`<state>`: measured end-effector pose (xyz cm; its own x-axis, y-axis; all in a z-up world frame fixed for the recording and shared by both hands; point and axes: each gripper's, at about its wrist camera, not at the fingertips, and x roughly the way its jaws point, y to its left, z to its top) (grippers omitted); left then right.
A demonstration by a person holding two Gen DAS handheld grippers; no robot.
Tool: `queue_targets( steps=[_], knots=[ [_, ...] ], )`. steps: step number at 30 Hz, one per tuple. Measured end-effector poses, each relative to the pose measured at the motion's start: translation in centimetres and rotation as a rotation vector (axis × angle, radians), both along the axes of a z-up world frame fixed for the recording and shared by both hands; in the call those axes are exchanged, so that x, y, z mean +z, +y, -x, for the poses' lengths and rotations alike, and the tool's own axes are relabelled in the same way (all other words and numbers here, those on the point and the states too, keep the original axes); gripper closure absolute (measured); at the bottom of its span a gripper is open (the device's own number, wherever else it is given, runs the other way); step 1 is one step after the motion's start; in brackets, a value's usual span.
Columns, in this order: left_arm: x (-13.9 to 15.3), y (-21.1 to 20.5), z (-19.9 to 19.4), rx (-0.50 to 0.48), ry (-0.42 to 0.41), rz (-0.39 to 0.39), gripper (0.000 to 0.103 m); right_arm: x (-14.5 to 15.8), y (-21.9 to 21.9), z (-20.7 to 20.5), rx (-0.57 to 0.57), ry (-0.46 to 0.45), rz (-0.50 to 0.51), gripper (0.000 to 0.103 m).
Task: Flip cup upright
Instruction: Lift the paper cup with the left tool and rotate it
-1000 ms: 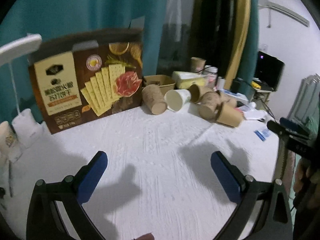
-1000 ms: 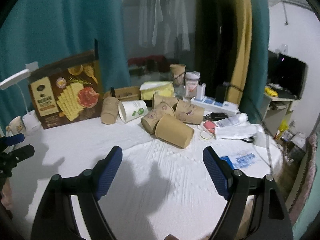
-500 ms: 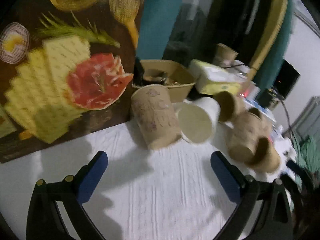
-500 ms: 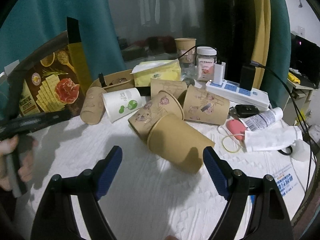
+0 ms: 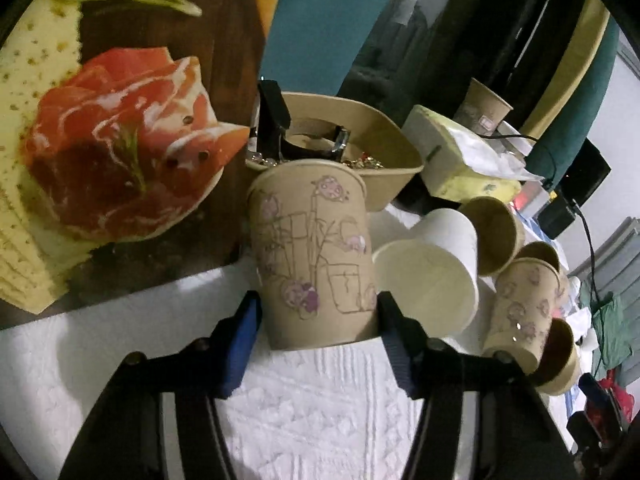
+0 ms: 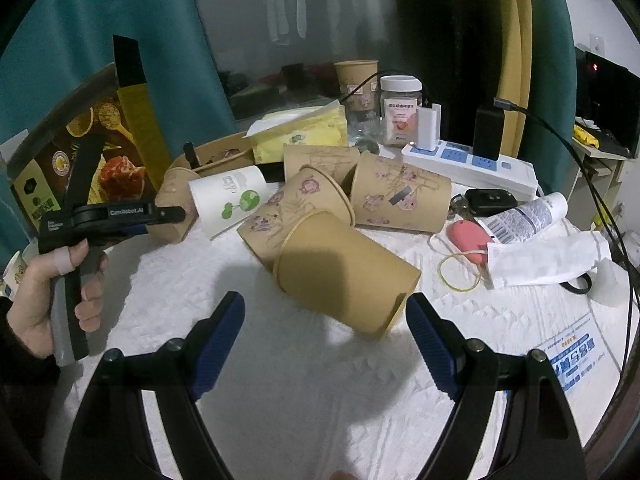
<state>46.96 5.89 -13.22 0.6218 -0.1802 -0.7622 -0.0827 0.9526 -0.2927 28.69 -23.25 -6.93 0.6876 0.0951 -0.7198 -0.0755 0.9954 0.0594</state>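
Note:
A brown paper cup with pink drawings (image 5: 314, 256) lies on its side on the white cloth, its rim toward the far side. My left gripper (image 5: 318, 320) has closed its blue pads against both sides of the cup near its base. In the right wrist view the same cup (image 6: 174, 208) sits at the left end of the pile, with the left gripper (image 6: 168, 213) on it. My right gripper (image 6: 324, 336) is open and empty, just short of a plain brown cup (image 6: 344, 272) that lies on its side.
Several more tipped cups lie around: a white one (image 5: 432, 268) (image 6: 230, 202) and brown ones (image 6: 400, 200). A cracker box (image 5: 100, 140), a brown tray (image 5: 376, 140), a tissue pack (image 6: 300, 132), a power strip (image 6: 472, 166), keys, a tube and a mask crowd the far and right sides.
My left gripper moved forward to the leftmost brown cup and closed on it. My right gripper moved closer to the plain brown cup and stayed open.

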Motion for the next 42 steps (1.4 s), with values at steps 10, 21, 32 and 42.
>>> queue_targets(
  steps=[10, 21, 32, 42],
  knots=[
    [4.2, -0.7, 7.7, -0.025, -0.061, 0.025, 0.044, 2.3, 1.6, 4.8, 0.028, -0.032, -0.011, 0.022],
    [6.0, -2.4, 26.1, -0.083, -0.067, 0.127, 0.044, 2.4, 2.9, 16.0, 0.069, 0.013, -0.05, 0.022],
    [2.0, -2.8, 35.7, -0.046, 0.04, 0.211, 0.044, -0.3, 3.9, 24.2, 0.113, 0.112, -0.09, 0.022],
    [-0.9, -3.6, 36.6, -0.058, 0.114, 0.218, 0.036, -0.2, 5.2, 24.4, 0.138, 0.126, -0.077, 0.022]
  ],
)
